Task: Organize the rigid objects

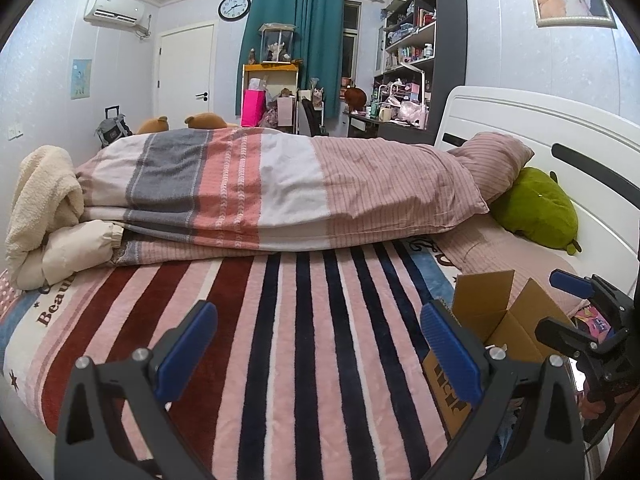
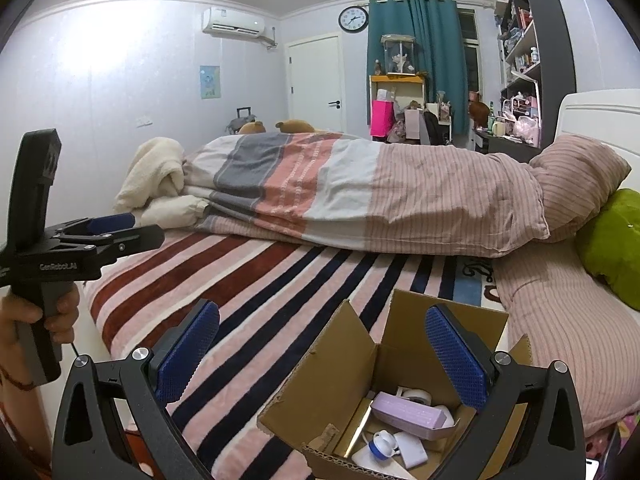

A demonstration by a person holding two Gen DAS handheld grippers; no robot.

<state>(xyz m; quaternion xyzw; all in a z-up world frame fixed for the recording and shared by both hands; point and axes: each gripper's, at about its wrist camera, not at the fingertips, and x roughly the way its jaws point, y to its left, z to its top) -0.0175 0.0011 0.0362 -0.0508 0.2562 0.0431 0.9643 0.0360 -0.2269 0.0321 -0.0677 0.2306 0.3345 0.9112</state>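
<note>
Now both grippers empty, fingers apart: left over bed, right above box holding perhaps 5 items.

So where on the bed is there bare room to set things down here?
The striped blanket is bare between the folded duvet and the near edge, left of the cardboard box. The box already holds several small items. Toward the headboard it is crowded by a pillow and green plush.

The left gripper read "GenRobot.AI" on its side; the blanket showed "Beau", cut off.
</note>
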